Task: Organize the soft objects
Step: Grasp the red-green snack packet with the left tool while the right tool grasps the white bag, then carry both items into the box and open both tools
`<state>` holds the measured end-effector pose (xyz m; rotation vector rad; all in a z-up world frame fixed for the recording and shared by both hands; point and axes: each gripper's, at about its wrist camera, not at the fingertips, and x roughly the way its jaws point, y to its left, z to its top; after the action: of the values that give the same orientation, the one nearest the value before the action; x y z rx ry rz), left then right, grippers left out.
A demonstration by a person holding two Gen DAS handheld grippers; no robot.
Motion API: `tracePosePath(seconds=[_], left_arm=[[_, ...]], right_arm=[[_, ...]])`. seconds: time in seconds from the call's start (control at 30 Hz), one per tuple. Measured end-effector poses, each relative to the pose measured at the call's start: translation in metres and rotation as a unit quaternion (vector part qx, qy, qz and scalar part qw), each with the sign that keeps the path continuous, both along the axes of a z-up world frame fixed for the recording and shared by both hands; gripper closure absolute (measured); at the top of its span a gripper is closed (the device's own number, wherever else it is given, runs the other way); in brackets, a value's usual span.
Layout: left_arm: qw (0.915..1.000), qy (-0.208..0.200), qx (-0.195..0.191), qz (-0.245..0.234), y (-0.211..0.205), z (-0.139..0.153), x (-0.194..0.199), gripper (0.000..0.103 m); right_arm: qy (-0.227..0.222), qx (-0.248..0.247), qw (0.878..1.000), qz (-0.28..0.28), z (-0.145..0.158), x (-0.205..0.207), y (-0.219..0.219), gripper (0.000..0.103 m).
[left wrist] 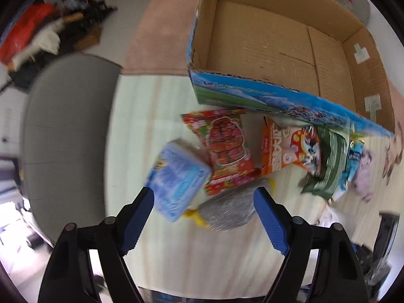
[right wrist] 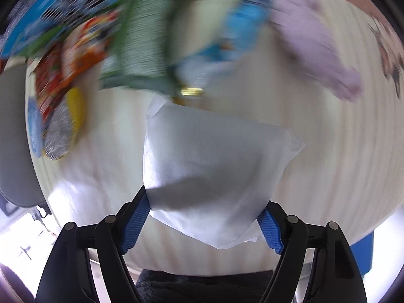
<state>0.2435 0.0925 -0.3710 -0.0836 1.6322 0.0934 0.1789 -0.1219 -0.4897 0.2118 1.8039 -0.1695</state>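
Seen by the left wrist camera, my left gripper (left wrist: pixel 202 197) points down at a pale wooden table (left wrist: pixel 202 252). Its blue pads stand wide apart, and a light blue soft pack (left wrist: pixel 176 181) and a silver scourer with a yellow edge (left wrist: pixel 227 209) lie between them, close to each pad. In the blurred right wrist view, my right gripper (right wrist: pixel 205 200) straddles a white soft pack (right wrist: pixel 209 156). Both pads meet the pack's sides and it hides the right fingertip. An open cardboard box (left wrist: pixel 240 93) stands behind the pile with bare cardboard inside.
In front of the box lie a red snack bag (left wrist: pixel 227 149), an orange bag (left wrist: pixel 285 149), a green bag (left wrist: pixel 328 164), a small blue bag (left wrist: pixel 353 156) and a lilac soft thing (left wrist: pixel 363 176). A grey seat (left wrist: pixel 68 126) is left of the table. Clutter lies on the floor beyond.
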Motion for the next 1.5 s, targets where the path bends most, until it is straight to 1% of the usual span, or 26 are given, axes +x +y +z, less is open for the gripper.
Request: tracePosePath(seconds=[0.1,0.17,0.23,0.37,0.4,0.43,0.47,0.5,0.53,0.57,0.67,0.7,0.77,0.87,0.93,1.03,1.1,1.2,1.23,1.3,1.33,1.37,1.43,1.47,1.5], left_arm=[[0.9995,0.017,-0.017,0.022,0.002,-0.024,0.016,0.023],[0.9993,0.026,-0.015,0.023,-0.002,-0.038,0.025,0.023],[0.9992,0.034,-0.013,0.019,-0.009,-0.052,0.033,0.023],[0.9987,0.052,-0.003,0.000,-0.027,-0.077,0.042,0.023],[0.9985,0.055,0.006,-0.005,-0.031,-0.083,0.043,0.023],[0.9984,0.054,0.014,-0.005,-0.031,-0.087,0.044,0.023],[0.9984,0.054,0.018,-0.007,-0.032,-0.091,0.044,0.026],[0.9981,0.058,0.019,-0.005,-0.030,-0.097,0.045,0.044],[0.9979,0.063,0.009,0.004,-0.026,-0.101,0.044,0.057],[0.9980,0.061,0.006,0.011,-0.022,-0.103,0.044,0.057],[0.9987,0.047,0.013,0.013,-0.016,-0.100,0.042,0.060],[0.9989,0.042,0.018,0.013,-0.015,-0.097,0.040,0.061],[0.9993,0.029,0.022,0.010,-0.014,-0.088,0.033,0.061],[0.9997,-0.001,0.023,-0.001,-0.017,-0.064,0.017,0.062],[0.9994,-0.025,0.019,-0.016,-0.023,-0.039,0.003,0.062],[0.9977,-0.058,-0.009,-0.034,-0.037,0.000,-0.019,0.062],[0.9952,-0.077,-0.036,-0.047,-0.050,0.028,-0.033,0.062],[0.9905,-0.099,-0.067,-0.069,-0.065,0.067,-0.040,0.062],[0.9887,-0.101,-0.083,-0.074,-0.069,0.076,-0.037,0.062],[0.9849,-0.099,-0.120,-0.077,-0.078,0.099,-0.027,0.062],[0.9834,-0.098,-0.132,-0.077,-0.078,0.103,-0.020,0.062],[0.9819,-0.100,-0.141,-0.077,-0.082,0.111,-0.009,0.062],[0.9801,-0.110,-0.144,-0.079,-0.090,0.123,0.016,0.062],[0.9796,-0.118,-0.143,-0.076,-0.092,0.129,0.035,0.062],[0.9796,-0.121,-0.142,-0.075,-0.092,0.129,0.044,0.062]], right_arm=[[-0.001,-0.006,1.000,-0.024,0.008,-0.012,-0.024,0.024],[-0.001,-0.002,0.999,-0.041,0.008,-0.018,-0.031,0.024],[-0.010,0.008,0.998,-0.062,0.004,-0.023,-0.033,0.024],[-0.024,0.002,0.997,-0.070,0.008,-0.032,-0.027,0.024],[-0.023,0.002,0.997,-0.071,0.001,-0.026,-0.025,0.024],[-0.018,0.003,0.997,-0.072,0.004,-0.023,-0.024,0.024],[-0.014,0.004,0.997,-0.075,0.006,-0.007,-0.022,0.024],[-0.011,0.005,0.997,-0.077,0.005,-0.006,-0.020,0.024],[-0.006,0.004,0.997,-0.077,0.002,-0.007,-0.016,0.024],[-0.003,0.001,0.997,-0.075,-0.011,-0.005,-0.009,0.023],[0.006,-0.005,0.998,-0.066,-0.023,0.003,0.001,0.023],[0.007,-0.008,0.998,-0.064,-0.031,0.005,0.013,0.023],[0.004,-0.014,0.998,-0.057,-0.035,0.002,0.019,0.023],[-0.009,-0.014,0.999,-0.049,-0.031,-0.003,0.024,0.031],[-0.023,-0.009,0.999,-0.039,-0.020,-0.011,0.028,0.035],[-0.041,0.011,0.998,-0.038,-0.001,-0.024,0.039,0.036],[-0.056,0.022,0.998,-0.032,0.013,-0.026,0.046,0.037],[-0.085,0.043,0.995,-0.023,0.044,-0.022,0.061,0.037],[-0.097,0.052,0.994,-0.017,0.057,-0.020,0.067,0.037],[-0.117,0.063,0.991,-0.003,0.086,-0.002,0.071,0.037],[-0.126,0.066,0.990,0.004,0.096,0.005,0.070,0.037],[-0.143,0.069,0.987,0.018,0.115,0.016,0.075,0.037],[-0.162,0.074,0.983,0.036,0.141,0.035,0.075,0.037],[-0.173,0.076,0.981,0.047,0.155,0.051,0.076,0.037],[-0.181,0.077,0.979,0.059,0.167,0.065,0.075,0.037]])
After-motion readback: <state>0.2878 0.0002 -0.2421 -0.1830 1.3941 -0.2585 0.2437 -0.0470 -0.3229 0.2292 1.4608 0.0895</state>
